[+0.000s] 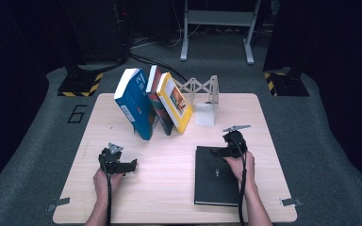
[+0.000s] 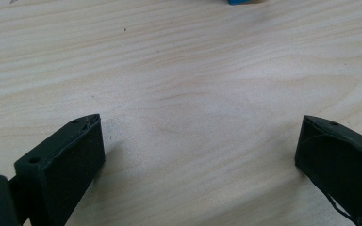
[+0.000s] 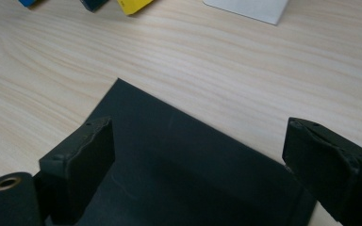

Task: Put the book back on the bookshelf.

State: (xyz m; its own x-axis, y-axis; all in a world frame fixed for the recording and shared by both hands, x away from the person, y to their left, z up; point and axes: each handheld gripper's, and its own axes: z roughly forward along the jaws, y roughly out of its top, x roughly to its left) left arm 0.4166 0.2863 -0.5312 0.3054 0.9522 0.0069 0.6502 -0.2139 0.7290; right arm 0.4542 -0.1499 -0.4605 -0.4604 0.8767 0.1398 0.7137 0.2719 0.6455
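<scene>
My right gripper (image 1: 218, 151) hangs wide open over the flat black book (image 1: 215, 181), ready to take its edge; my left gripper (image 1: 133, 165) rests open and empty on the table (image 1: 169, 188).

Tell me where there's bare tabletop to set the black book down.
Free: the wide patch between the left gripper and the black book, and the strip in front of the leaning books. Crowded: the far edge, with those books and the white bookend.

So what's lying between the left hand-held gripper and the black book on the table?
Nothing: in the high view, bare wooden table separates the left hand-held gripper from the black book.
</scene>
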